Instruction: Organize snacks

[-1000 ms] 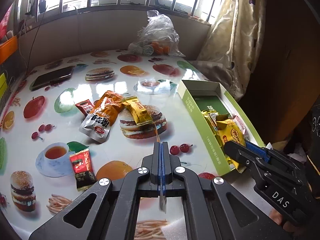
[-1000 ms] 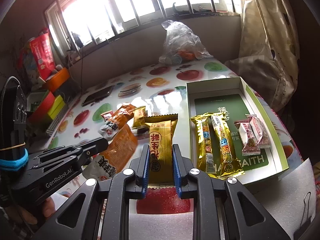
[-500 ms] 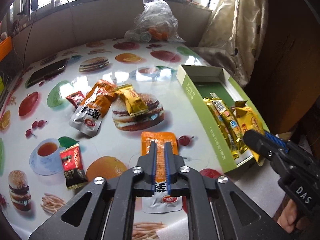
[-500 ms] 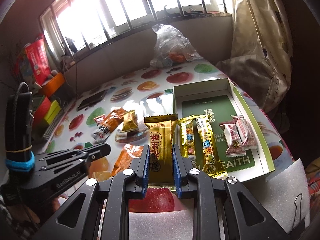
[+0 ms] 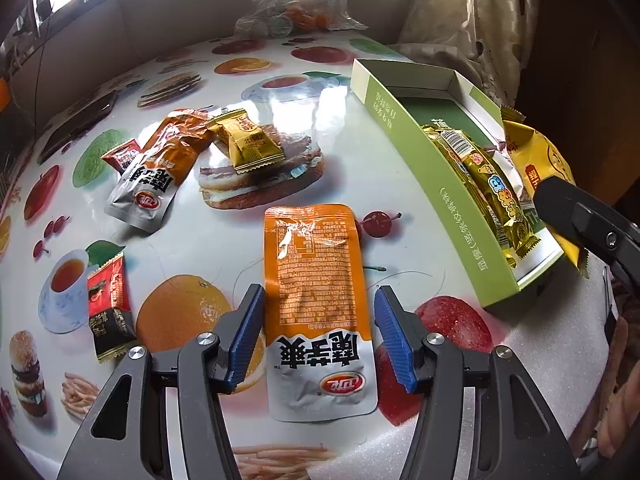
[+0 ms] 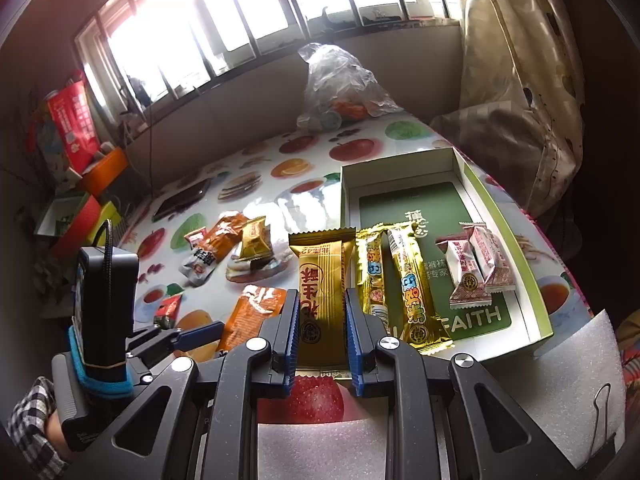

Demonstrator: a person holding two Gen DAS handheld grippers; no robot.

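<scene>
My left gripper (image 5: 320, 336) is open, its jaws standing either side of an orange and silver pouch (image 5: 316, 292) that lies flat on the table. My right gripper (image 6: 322, 320) is shut on a gold wafer packet (image 6: 322, 280), held near the left wall of the green box (image 6: 536, 320). The box holds two gold bars (image 6: 408, 280) and two pink-white candies (image 6: 476, 268). In the left wrist view the box (image 5: 452, 208) is at the right, with the right gripper's finger (image 5: 580, 212) beside it.
On the fruit-print table lie another orange pouch (image 5: 160, 168), a gold packet (image 5: 248, 144), a small red packet (image 5: 120, 156) and a red-black packet (image 5: 110, 304). A clear plastic bag (image 5: 296, 4) sits at the back. White foam (image 6: 580, 380) lies by the box.
My left gripper has opened and let go of the orange pouch, which now lies flat on the table. My right gripper still holds the gold packet and has shifted slightly.
</scene>
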